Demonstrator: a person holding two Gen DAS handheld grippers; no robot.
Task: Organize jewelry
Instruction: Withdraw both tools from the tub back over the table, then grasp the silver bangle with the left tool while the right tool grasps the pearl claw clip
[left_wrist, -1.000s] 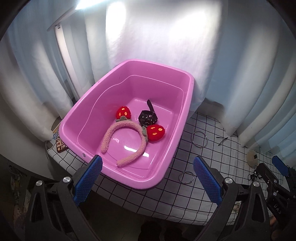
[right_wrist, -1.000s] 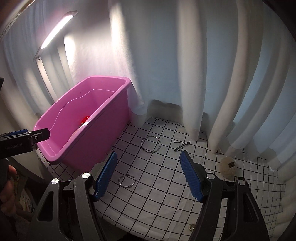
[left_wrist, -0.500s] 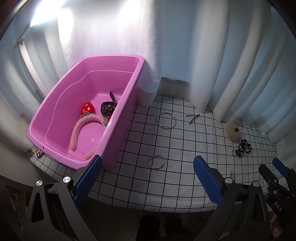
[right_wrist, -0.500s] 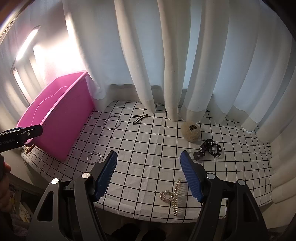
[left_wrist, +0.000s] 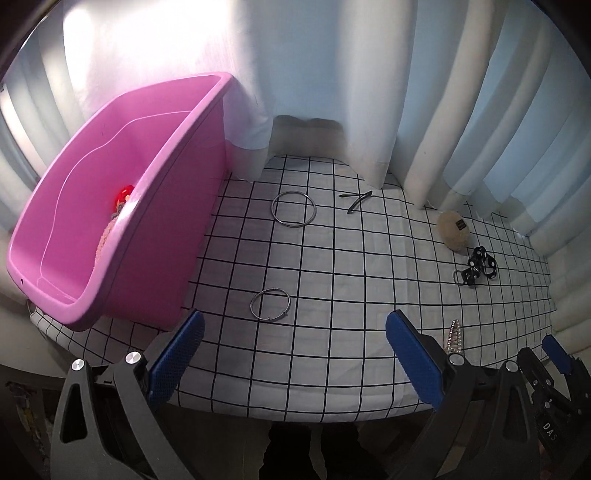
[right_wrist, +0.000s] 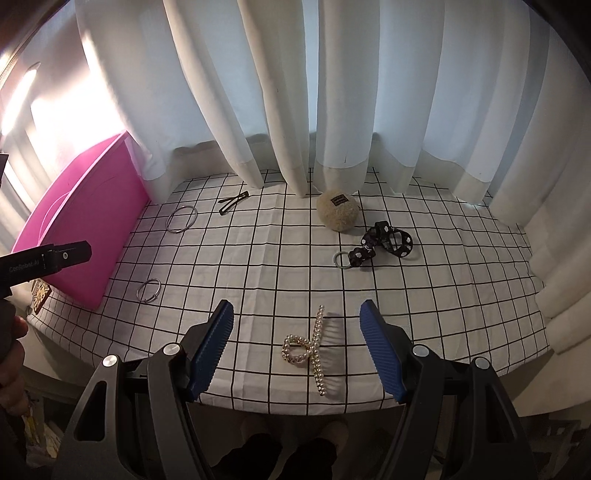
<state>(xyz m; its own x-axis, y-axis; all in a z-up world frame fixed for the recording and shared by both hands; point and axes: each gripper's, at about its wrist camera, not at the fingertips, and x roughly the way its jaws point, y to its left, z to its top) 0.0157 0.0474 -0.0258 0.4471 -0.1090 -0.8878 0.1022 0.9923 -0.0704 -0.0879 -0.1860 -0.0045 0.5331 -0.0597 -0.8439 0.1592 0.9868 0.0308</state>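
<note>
A pink tub (left_wrist: 155, 258) (right_wrist: 92, 236) stands at the table's left end, with a red-and-pink headband (left_wrist: 118, 206) partly showing inside. On the checked cloth lie a large silver ring (left_wrist: 293, 208) (right_wrist: 181, 218), a small silver bangle (left_wrist: 270, 304) (right_wrist: 148, 290), a black hair clip (left_wrist: 356, 201) (right_wrist: 232, 202), a fluffy beige ball (left_wrist: 453, 230) (right_wrist: 338, 209), a black dotted scrunchie (left_wrist: 476, 266) (right_wrist: 384, 244) and a pearl claw clip (right_wrist: 312, 349). My left gripper (left_wrist: 293, 350) is open above the cloth near the bangle. My right gripper (right_wrist: 297, 343) is open, hovering over the pearl clip.
White curtains (right_wrist: 295, 92) hang close behind the table and around its right end. The table's front edge (left_wrist: 295, 410) runs just under both grippers. A person's hand (right_wrist: 11, 365) holds the left gripper at the left border of the right wrist view.
Both grippers have swung rightward and lower, away from the pink tub. The left view now centres on the rings; the right view now has the pearl clip between its fingers.
</note>
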